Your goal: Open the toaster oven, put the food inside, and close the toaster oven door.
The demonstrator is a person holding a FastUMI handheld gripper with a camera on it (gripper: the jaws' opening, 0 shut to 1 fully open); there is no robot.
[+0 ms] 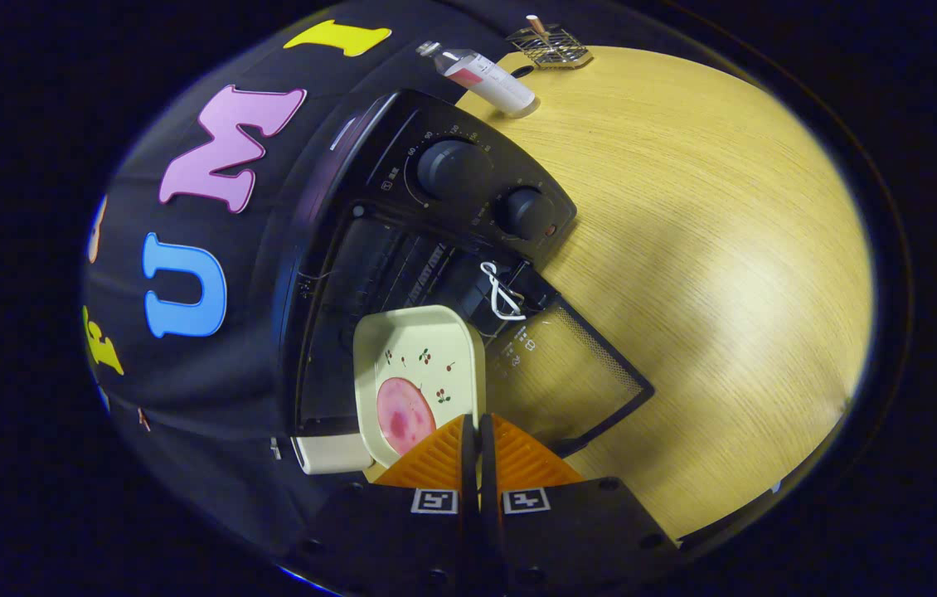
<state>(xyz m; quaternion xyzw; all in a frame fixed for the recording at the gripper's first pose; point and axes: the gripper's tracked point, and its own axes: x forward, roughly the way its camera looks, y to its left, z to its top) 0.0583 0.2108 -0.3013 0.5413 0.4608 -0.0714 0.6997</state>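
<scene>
Now, in the gripper view, the gripper [478,431] at bottom centre has its two orange jaws pressed together on the rim of one cream plate [419,365], which carries one pink slice of food [404,414]. One plate corner reaches into the mouth of one black toaster oven [369,249] at frame centre, its glass door [568,373] lying open on the wooden surface [709,274]. Two knobs sit on its panel. Toward the top, one bottle [489,79] and one wire rack [550,46] rest.
</scene>
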